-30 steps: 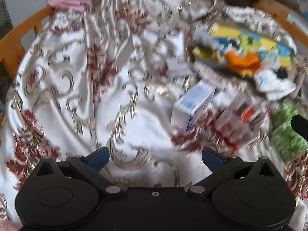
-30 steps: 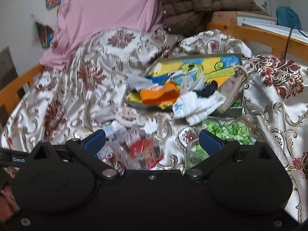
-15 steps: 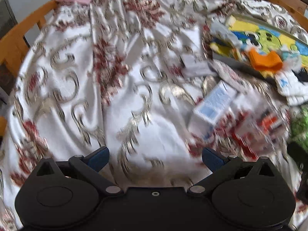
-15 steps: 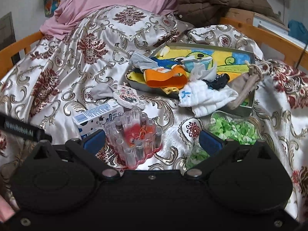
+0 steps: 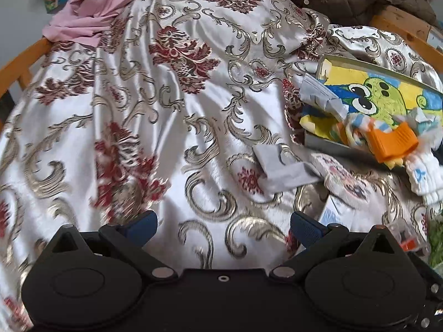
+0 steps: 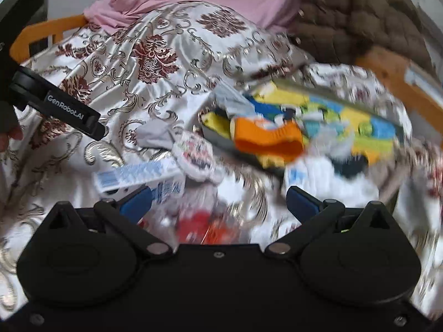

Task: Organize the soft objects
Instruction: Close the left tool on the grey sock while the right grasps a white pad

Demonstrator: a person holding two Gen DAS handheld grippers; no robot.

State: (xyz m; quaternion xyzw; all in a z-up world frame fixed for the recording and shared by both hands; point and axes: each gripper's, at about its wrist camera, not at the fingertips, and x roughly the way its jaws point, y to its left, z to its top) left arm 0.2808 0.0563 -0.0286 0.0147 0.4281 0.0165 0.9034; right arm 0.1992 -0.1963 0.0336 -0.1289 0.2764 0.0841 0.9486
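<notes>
Both tools are spread apart and empty: the left tool (image 5: 223, 222) has swung toward the grey cloth (image 5: 282, 166) lying on the bed just beside the cartoon tray (image 5: 332, 146), while the right tool (image 6: 218, 199), blurred, has dropped nearer it. A pickup looks imminent; nothing is sorted yet.

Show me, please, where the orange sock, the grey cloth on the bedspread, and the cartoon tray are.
orange sock (image 5: 393, 140): left wrist view, middle of its ribbed part.
grey cloth (image 5: 282, 167): left wrist view, centre of the folded piece.
cartoon tray (image 5: 368, 67): left wrist view, its far rim.
</notes>
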